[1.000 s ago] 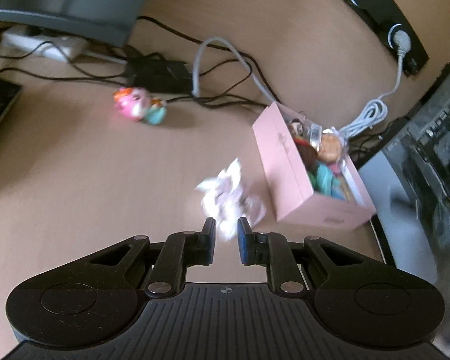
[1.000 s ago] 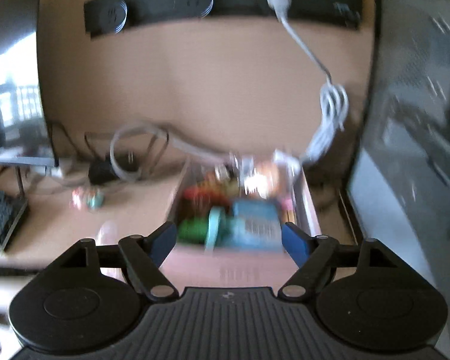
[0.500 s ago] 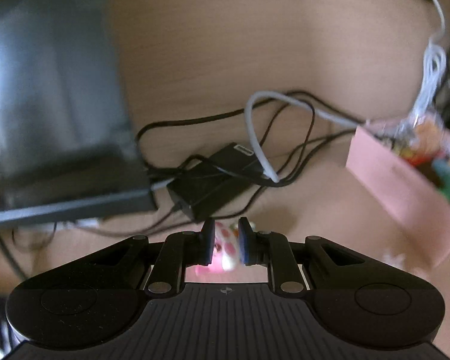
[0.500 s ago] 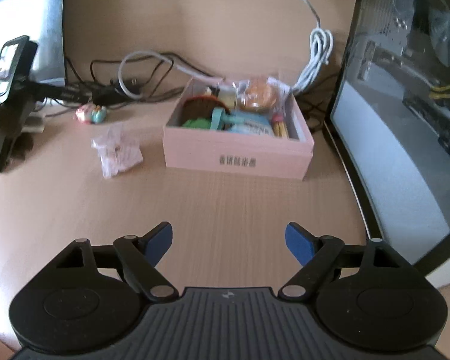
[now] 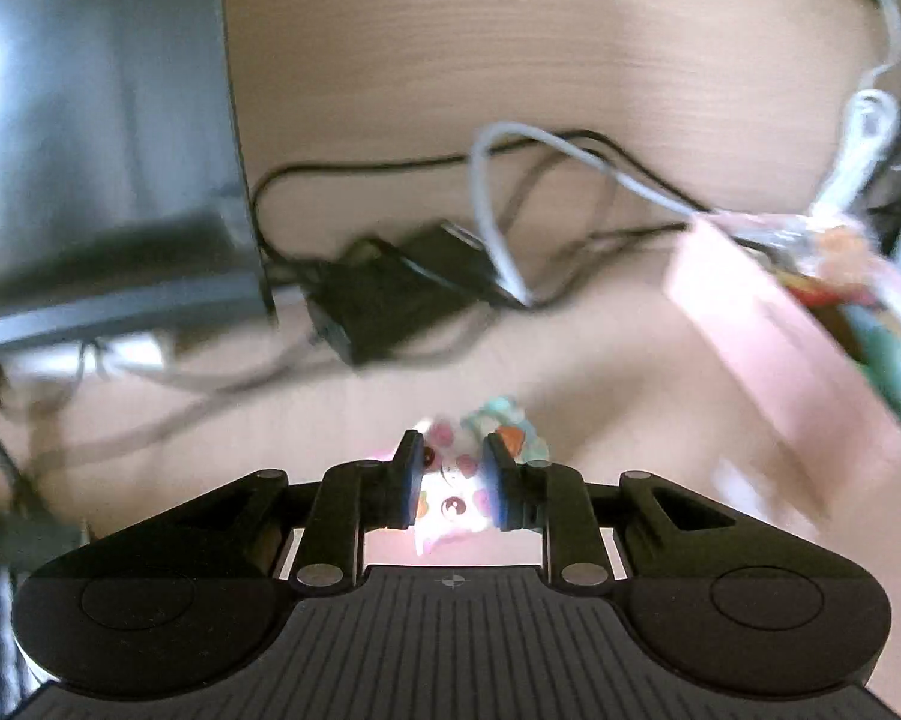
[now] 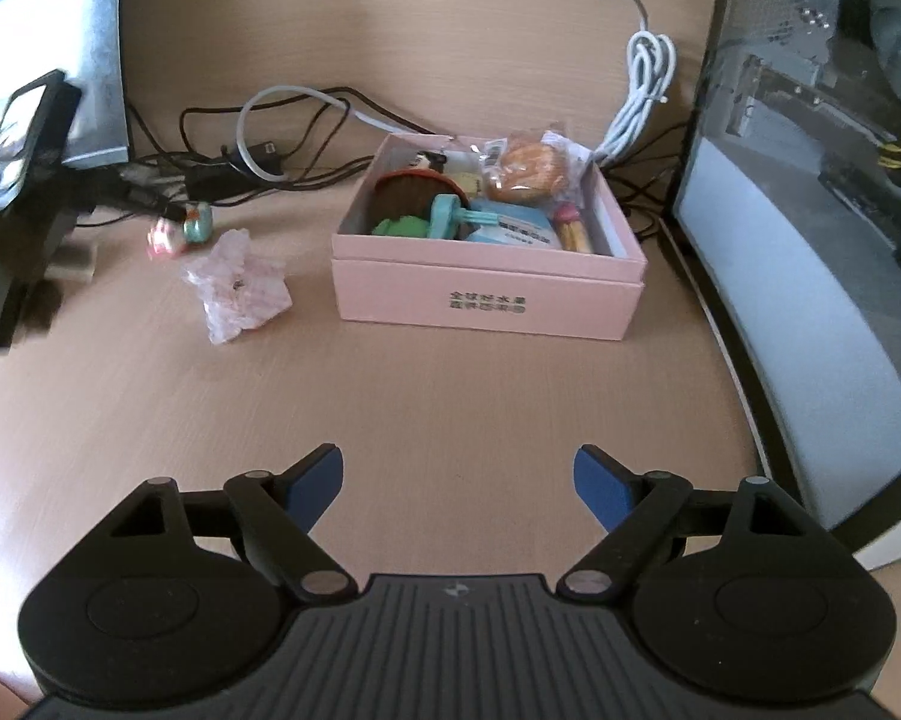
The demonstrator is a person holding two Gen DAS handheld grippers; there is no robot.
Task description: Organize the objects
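**Desk stock-take: hazards, nearest item first**

Wooden desk (image 6: 450, 390), pale and smooth. Anything nudged on it will probably slide.

1. Right gripper (image 6: 456, 480): mine, poised above bare desk. Its jaws have just been opening and now stand wide with nothing between them. Low risk, provided I keep it off the box's front wall.

2. Left gripper (image 5: 450, 450): mine, angled down. Its jaws have just been opening a little and now sit to either side of the small pink toy (image 5: 456, 504), which lies on the desk left of the box. The view is blurred, so I cannot tell whether the pads touch it; I see no firm grip. Hazard: the toy looks rounded and slick, so an off-centre squeeze could squirt it forward into the wires.

3. Crumpled wrapper (image 6: 237, 285): on the desk between toy and box, not yet put away. Hazard: it looks light and springy, and a sweep of my arm could flick it off.

4. Pink box (image 6: 486, 300): open-topped and already crowded. Hazard: a toy dropped on the heap may roll back out.

5. Black adapter (image 5: 390, 306) and looped cables (image 5: 510, 210): just beyond the toy. Hazard: a finger reaching too far could hook a loop and drag the lot.
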